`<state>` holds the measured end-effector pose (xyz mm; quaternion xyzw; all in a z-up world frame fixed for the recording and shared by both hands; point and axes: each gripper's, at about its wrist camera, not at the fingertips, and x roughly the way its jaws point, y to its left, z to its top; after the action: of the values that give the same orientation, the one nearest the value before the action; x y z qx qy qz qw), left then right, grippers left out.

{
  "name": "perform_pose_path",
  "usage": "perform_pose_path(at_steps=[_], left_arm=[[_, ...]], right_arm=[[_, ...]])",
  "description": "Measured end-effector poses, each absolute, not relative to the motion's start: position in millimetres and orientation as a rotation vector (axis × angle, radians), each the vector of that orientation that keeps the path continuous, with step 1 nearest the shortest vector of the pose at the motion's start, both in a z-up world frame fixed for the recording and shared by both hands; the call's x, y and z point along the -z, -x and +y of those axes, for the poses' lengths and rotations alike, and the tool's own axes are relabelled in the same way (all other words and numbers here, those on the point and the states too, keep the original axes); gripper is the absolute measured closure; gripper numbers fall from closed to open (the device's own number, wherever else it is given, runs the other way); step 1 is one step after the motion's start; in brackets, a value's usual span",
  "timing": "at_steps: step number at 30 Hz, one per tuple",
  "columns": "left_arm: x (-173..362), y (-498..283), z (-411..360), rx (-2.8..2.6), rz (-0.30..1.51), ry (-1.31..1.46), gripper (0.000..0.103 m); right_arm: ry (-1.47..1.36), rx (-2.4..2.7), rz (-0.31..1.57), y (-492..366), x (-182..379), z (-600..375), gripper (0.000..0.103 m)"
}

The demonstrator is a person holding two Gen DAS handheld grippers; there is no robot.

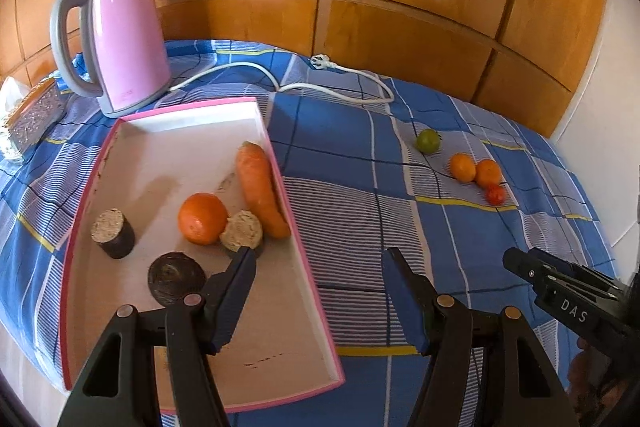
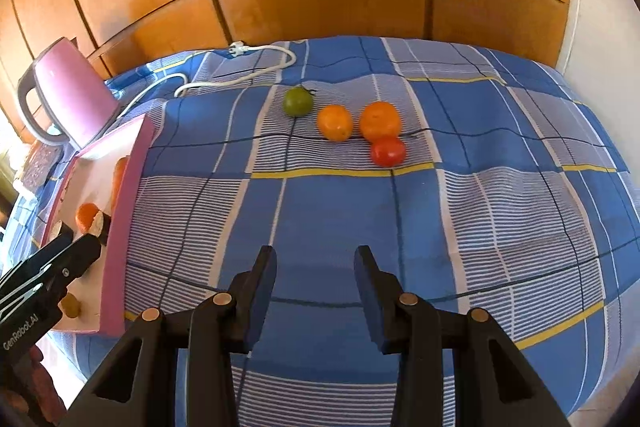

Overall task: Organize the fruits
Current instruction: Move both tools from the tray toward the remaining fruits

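Soft checked bedspread [image 2: 360,211] carries four loose fruits [image 2: 360,127] at twelve o'clock of the right claw [image 2: 316,259], both claws apart and empty, left claw [image 1: 316,263] over tray [image 1: 280,163]: nudged, they likely roll.

Two wrist fisheyes look steeply down the bed [image 2: 340,211] — both catch tray [image 1: 312,267] and fruit.

Both black two-finger grippers tilt steeply downward, side by side: the left gripper [image 1: 320,259] gapes wide and empty, the right gripper [image 2: 316,257] narrower, holding nothing.
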<state>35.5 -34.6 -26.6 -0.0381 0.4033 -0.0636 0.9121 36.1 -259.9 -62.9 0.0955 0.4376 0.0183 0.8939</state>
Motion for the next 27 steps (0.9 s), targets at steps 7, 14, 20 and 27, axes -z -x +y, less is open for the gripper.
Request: perform_pose_path(at_steps=[7, 14, 20, 27], left_arm=[[28, -37, -45, 0.151, 0.836, 0.067, 0.037], [32, -40, -53, 0.166, 0.851, 0.059, 0.037], [34, -42, -63, 0.184, 0.856, 0.039, 0.037], [37, -47, -76, 0.204, 0.861, 0.018, 0.037]], right_arm=[[-0.213, -0.011, 0.912, -36, 65, -270, 0.062], [-0.223, 0.005, 0.92, -36, 69, -276, 0.062], [-0.235, 0.025, 0.929, -37, 73, -284, 0.062], [-0.251, 0.048, 0.938, -39, 77, -294, 0.062]])
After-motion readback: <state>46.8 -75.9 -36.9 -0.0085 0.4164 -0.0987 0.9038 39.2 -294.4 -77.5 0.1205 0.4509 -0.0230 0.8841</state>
